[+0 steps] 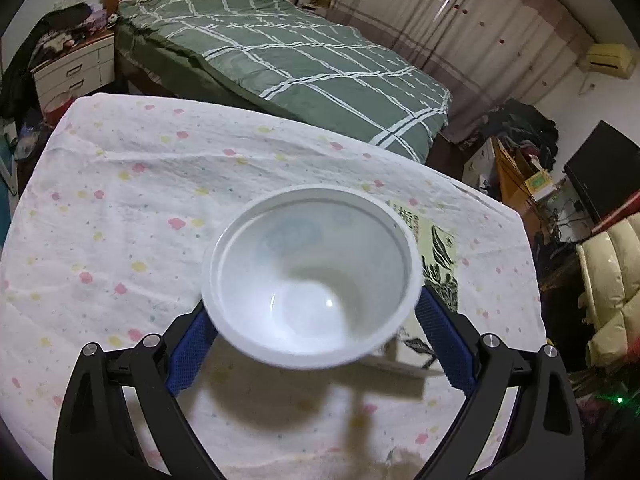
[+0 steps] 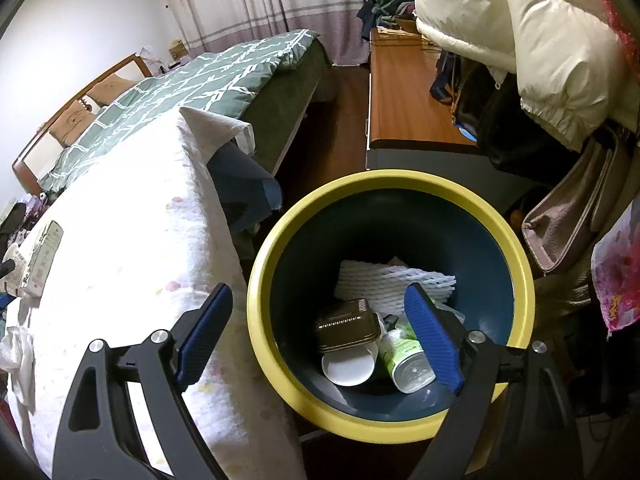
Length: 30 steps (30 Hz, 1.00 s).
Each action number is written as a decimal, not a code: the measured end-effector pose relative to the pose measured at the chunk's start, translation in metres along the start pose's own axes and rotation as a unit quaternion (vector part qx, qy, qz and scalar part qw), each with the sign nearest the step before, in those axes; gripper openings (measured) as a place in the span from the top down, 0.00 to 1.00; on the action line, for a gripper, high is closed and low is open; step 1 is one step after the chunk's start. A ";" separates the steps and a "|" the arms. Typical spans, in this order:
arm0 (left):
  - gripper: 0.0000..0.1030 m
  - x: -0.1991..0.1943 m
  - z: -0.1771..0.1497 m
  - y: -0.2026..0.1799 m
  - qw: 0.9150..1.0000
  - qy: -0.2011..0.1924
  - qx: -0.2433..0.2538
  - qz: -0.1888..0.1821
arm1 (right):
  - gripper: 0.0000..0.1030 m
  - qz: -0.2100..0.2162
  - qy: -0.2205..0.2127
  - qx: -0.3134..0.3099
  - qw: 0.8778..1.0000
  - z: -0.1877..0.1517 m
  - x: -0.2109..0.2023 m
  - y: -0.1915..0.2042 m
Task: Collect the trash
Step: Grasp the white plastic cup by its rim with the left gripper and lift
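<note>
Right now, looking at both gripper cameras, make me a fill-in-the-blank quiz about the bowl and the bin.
1. The left gripper holds a white plastic bowl whose inside is ____.
2. The rim of the trash bin is coloured ____.
3. The right gripper hovers over the bin with ____ between its fingers.
4. The white cup in the bin lies on its ____.

Missing words: empty; yellow; nothing; side

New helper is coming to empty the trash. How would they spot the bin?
Find the table under the white speckled cloth. The bin stands on the floor against its edge, toward the wooden desk: a round dark-blue tub, the only thing with a thick yellow rim.
</note>
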<state>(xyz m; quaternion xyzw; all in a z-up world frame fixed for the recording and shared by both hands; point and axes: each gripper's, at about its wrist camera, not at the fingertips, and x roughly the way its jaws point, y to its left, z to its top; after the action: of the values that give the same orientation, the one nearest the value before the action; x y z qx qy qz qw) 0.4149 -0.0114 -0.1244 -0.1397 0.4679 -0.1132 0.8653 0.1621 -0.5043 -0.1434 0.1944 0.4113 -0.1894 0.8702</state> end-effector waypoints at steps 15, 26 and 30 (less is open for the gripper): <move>0.22 0.005 0.013 -0.015 0.998 -0.031 0.035 0.050 | 0.19 0.006 -0.007 -0.006 1.000 0.001 -0.006 0.000; 0.22 -0.080 -0.021 -0.082 0.989 -0.068 0.124 0.044 | 0.19 0.023 -0.048 -0.020 0.998 -0.004 -0.051 -0.004; 0.22 -0.098 -0.049 -0.131 0.983 -0.068 0.167 0.019 | 0.19 0.018 -0.064 -0.023 0.998 -0.011 -0.071 -0.017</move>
<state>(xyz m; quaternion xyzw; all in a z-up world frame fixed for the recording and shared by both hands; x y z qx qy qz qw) 0.3122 -0.1081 -0.0282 0.0085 0.3855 -0.1633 0.9081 0.1046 -0.5016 -0.0966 0.1691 0.3554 -0.1760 0.9023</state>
